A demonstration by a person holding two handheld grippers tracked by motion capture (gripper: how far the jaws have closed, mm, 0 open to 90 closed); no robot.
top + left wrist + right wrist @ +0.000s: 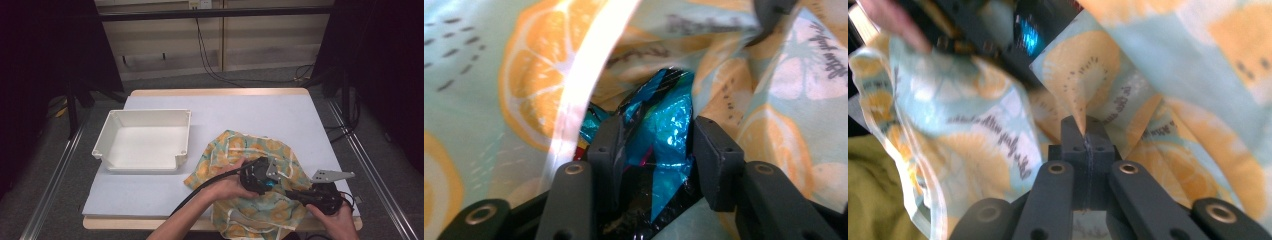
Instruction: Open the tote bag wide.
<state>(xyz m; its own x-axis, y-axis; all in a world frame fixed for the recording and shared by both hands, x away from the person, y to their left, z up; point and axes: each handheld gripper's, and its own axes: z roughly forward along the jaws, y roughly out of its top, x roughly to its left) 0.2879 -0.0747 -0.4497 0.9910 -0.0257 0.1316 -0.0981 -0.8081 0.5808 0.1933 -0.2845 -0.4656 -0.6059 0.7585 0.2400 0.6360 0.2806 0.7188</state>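
A pale blue-green cloth bag (pixel 235 150) printed with orange slices lies crumpled at the table's front right. My left gripper (pixel 269 184) reaches into its folds from the left. In the left gripper view the left gripper (pixel 659 145) is shut on a shiny blue foil packet (pixel 669 125), with cloth (pixel 499 60) all around it. My right gripper (pixel 289 193) comes in from the right, level with the table. Its jaws (pixel 1087 135) are shut on a pointed fold of the bag's fabric (pixel 1083 75). The left gripper's dark body (pixel 998 35) shows behind that fold.
An empty white plastic tray (pixel 150 112) sits on the left half of the light blue tabletop (pixel 260 110). The left gripper's black cable (pixel 210 182) trails toward the front edge. Metal rails (pixel 365 155) run along both sides of the table.
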